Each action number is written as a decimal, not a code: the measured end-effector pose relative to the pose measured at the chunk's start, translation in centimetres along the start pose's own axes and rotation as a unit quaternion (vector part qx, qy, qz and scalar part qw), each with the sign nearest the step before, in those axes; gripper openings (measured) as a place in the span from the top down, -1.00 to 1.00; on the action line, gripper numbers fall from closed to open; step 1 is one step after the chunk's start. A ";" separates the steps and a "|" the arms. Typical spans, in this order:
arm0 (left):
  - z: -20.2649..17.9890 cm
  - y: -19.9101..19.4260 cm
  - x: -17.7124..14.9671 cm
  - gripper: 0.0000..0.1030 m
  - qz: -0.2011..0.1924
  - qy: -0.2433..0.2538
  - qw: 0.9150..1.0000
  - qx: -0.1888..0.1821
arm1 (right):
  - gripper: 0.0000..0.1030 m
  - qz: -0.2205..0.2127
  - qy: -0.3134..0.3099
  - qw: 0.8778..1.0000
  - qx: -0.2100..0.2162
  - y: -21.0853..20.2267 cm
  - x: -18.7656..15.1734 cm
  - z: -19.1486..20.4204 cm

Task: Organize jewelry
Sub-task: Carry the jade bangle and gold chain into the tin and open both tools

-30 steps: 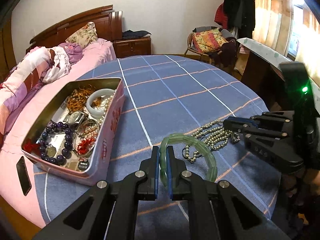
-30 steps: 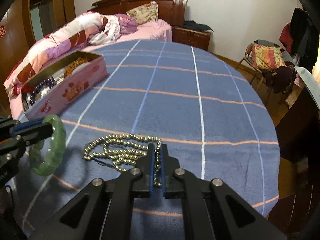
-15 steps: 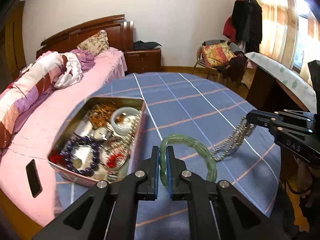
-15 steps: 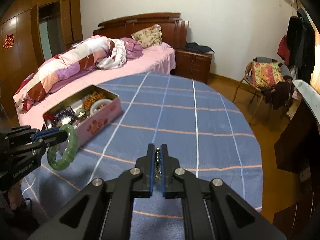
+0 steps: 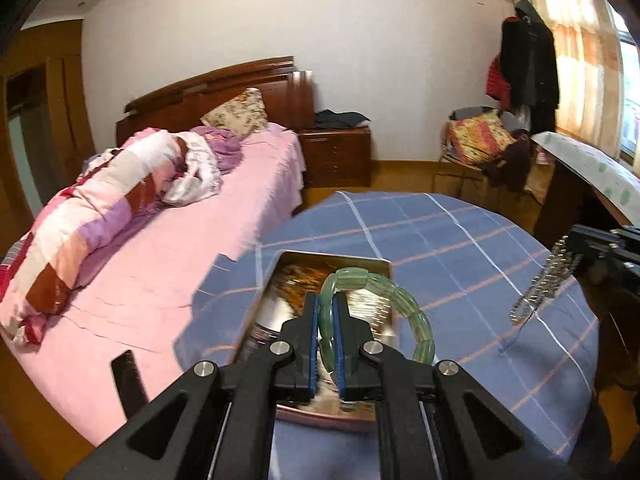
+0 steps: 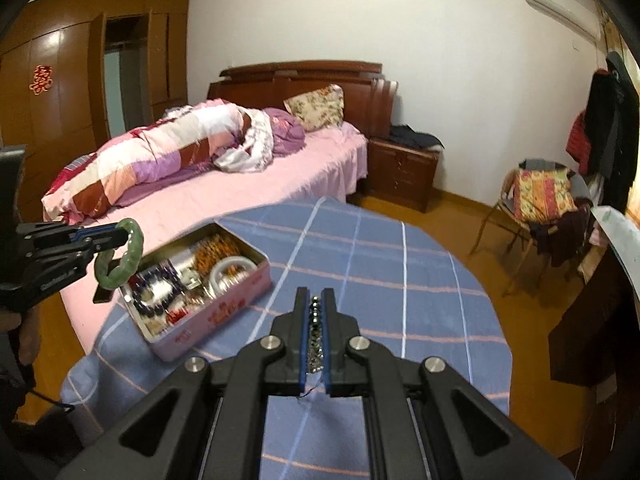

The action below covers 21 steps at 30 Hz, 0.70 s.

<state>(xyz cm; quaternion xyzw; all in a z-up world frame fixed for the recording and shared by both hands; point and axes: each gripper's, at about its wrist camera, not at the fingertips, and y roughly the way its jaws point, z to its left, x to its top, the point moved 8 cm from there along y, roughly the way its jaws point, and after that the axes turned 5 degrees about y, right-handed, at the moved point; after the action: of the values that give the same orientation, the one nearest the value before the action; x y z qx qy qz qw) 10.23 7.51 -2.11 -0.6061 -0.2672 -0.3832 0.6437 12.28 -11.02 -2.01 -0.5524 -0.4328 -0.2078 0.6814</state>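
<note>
1. The green bangle [image 5: 384, 300] hangs above the open pink tin [image 6: 224, 312], clamped in your left claw [image 5: 326, 312].
2. Your right claw [image 6: 316, 316] is clamped on the beaded necklace [image 5: 544, 288], lifted off the blue-clothed bench [image 6: 400, 280].

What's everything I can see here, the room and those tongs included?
Green bangle: one, pale green, clamped in the left tongs, held above the tin.
Bead chain: one, silvery, hanging from the right tongs.
Jewelry tin: one, pink, open, on the table, full of beads and a white bangle.
Table: one, blue checked cloth.
Bed: one, pink sheet, patchwork quilt, behind the table.
Nightstand: one, dark wood, beside the bed.
Chair: one, piled with bright cloth, right of the room.
Left tongs: black, shut on the bangle.
Right tongs: black, shut on the chain.
</note>
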 end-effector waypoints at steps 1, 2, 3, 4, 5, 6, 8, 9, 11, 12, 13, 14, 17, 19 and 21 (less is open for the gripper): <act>0.7 0.0 0.1 0.89 -0.001 -0.002 1.000 0.007 | 0.88 -0.004 -0.005 1.000 0.003 0.0 0.5 0.5; 1.1 0.0 0.2 0.89 -0.001 -0.003 1.000 0.011 | 0.88 -0.008 -0.010 1.000 0.006 0.0 0.8 0.9; 1.6 0.1 0.2 0.89 0.000 -0.006 1.000 0.014 | 0.88 -0.010 -0.014 1.000 0.007 0.0 1.1 1.3; 2.0 0.2 0.2 0.89 0.000 -0.007 1.000 0.016 | 0.88 -0.012 -0.018 1.000 0.010 0.0 1.3 1.6; 2.3 0.3 0.2 0.89 0.000 -0.009 1.000 0.019 | 0.88 -0.014 -0.022 1.000 0.011 0.0 1.5 2.0; 2.6 0.4 0.2 0.89 0.001 -0.011 1.000 0.021 | 0.88 -0.016 -0.026 0.999 0.014 0.1 1.8 2.4; 2.9 0.5 0.1 0.89 0.001 -0.015 1.000 0.022 | 0.88 -0.020 -0.031 0.999 0.019 0.3 2.4 3.2; 3.1 0.6 0.1 0.89 0.001 -0.017 1.000 0.022 | 0.88 -0.021 -0.034 0.999 0.021 0.3 2.6 3.4; 3.4 0.6 0.0 0.89 0.001 -0.019 1.000 0.023 | 0.88 -0.024 -0.038 0.999 0.026 0.4 3.1 4.1; 3.5 0.7 0.1 0.89 0.001 -0.020 1.000 0.023 | 0.88 -0.024 -0.041 0.998 0.029 0.6 3.4 4.5; 3.8 0.8 0.0 0.89 0.002 -0.023 0.999 0.023 | 0.88 -0.025 -0.043 0.998 0.032 0.6 3.6 4.9; 3.9 0.9 -0.1 0.89 0.003 -0.024 0.999 0.023 | 0.88 -0.027 -0.046 0.998 0.035 0.7 3.9 5.3; 4.5 1.2 -0.2 0.89 0.006 -0.028 0.999 0.026 | 0.88 -0.032 -0.055 0.997 0.041 0.8 4.5 6.5; 5.0 1.6 -0.5 0.89 0.010 -0.035 0.999 0.027 | 0.88 -0.033 -0.058 0.997 0.045 0.9 4.7 7.0; 5.5 1.9 -0.7 0.89 0.013 -0.039 0.999 0.029 | 0.88 -0.033 -0.059 0.996 0.052 1.0 4.9 7.7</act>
<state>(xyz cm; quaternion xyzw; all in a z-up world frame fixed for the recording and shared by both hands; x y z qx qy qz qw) 12.01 12.95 -3.09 -0.6049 -0.2954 -0.3428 0.6552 12.98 -2.59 1.56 -0.5128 -0.5011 -0.1744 0.6750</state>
